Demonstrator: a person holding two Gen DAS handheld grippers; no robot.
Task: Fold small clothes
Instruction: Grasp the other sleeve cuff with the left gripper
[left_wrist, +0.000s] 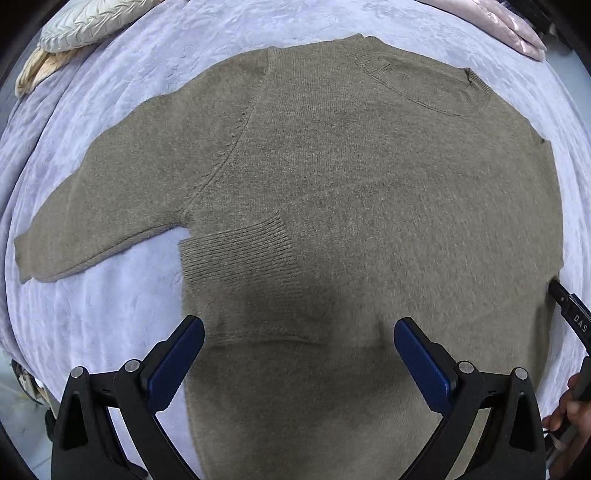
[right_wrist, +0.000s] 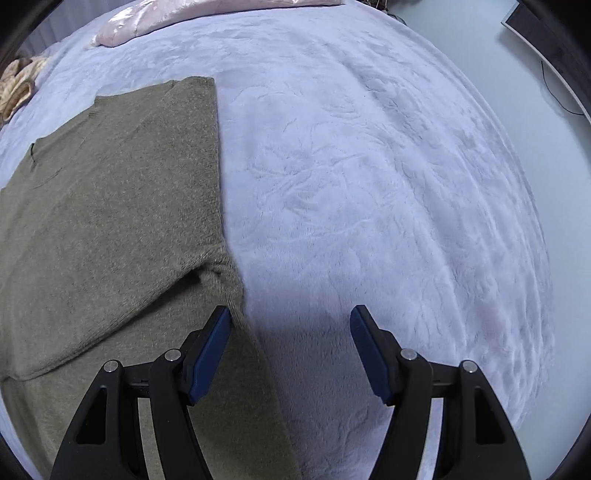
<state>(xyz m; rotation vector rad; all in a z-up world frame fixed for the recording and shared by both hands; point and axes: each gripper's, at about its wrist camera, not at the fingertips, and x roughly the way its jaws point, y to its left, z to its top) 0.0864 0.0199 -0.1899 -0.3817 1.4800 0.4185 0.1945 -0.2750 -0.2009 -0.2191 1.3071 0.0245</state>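
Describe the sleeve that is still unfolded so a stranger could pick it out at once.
Start at the lavender blanket covering the bed, where an olive-brown knit sweater lies flat. From its body, one sleeve stretches out to the left in the left wrist view. Unlike the other sleeve, folded across the chest with its ribbed cuff showing, this one lies straight on the blanket.

Right gripper (right_wrist: 290, 343) gapes astride sweater (right_wrist: 110, 206) edge.

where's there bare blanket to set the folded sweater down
Widest bare stretch: the lavender blanket right of the sweater's folded edge, out to the bed's side. A smaller patch sits below the outstretched sleeve. Crowded spots: pink bedding at the far edge, cream cloth in the far-left corner.
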